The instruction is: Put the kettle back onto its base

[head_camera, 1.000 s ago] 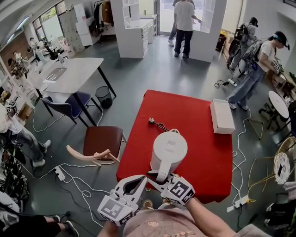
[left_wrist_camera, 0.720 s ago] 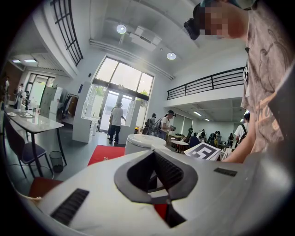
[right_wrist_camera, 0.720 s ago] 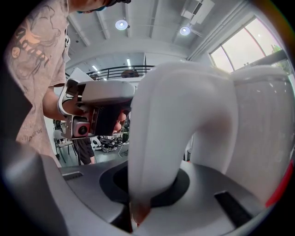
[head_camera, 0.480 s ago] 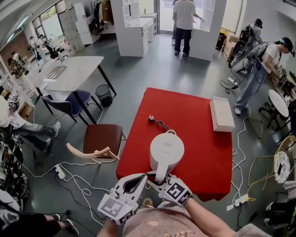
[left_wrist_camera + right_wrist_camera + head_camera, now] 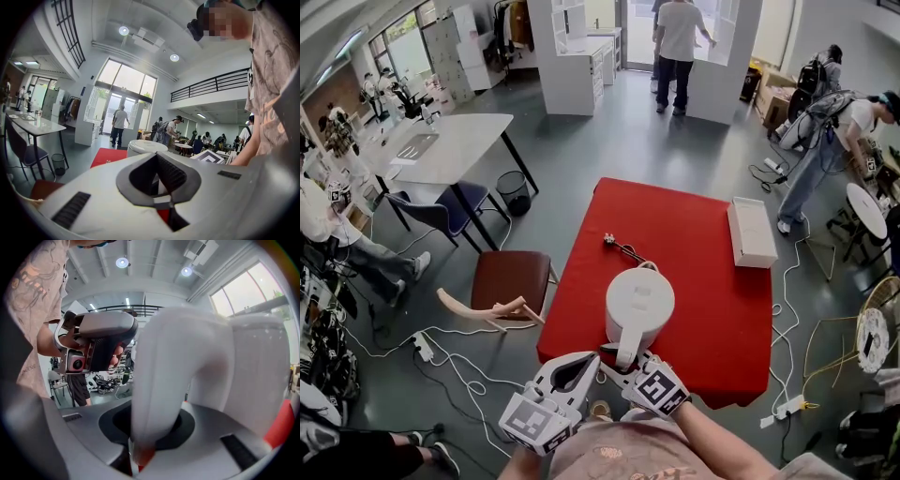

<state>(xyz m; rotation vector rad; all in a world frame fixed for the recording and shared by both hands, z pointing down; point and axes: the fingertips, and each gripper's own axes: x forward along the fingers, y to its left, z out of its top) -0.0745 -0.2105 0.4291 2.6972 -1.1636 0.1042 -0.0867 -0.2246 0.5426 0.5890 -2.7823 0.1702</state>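
Observation:
A white kettle stands upright near the front edge of the red table. Its base is hidden. A cord with a plug runs across the cloth to its far side. My right gripper is at the kettle's handle. The handle sits between the jaws, which are opening, with dark gaps on either side of it. My left gripper hovers just left of the right one, off the table's front edge. It is shut on nothing, and the kettle's lid shows beyond its tips.
A long white box lies at the table's far right edge. A brown chair stands left of the table, with cables on the floor. Farther left are a white table and a bin. People stand around the room.
The kettle and both grippers keep their places. People in the background have walked on.

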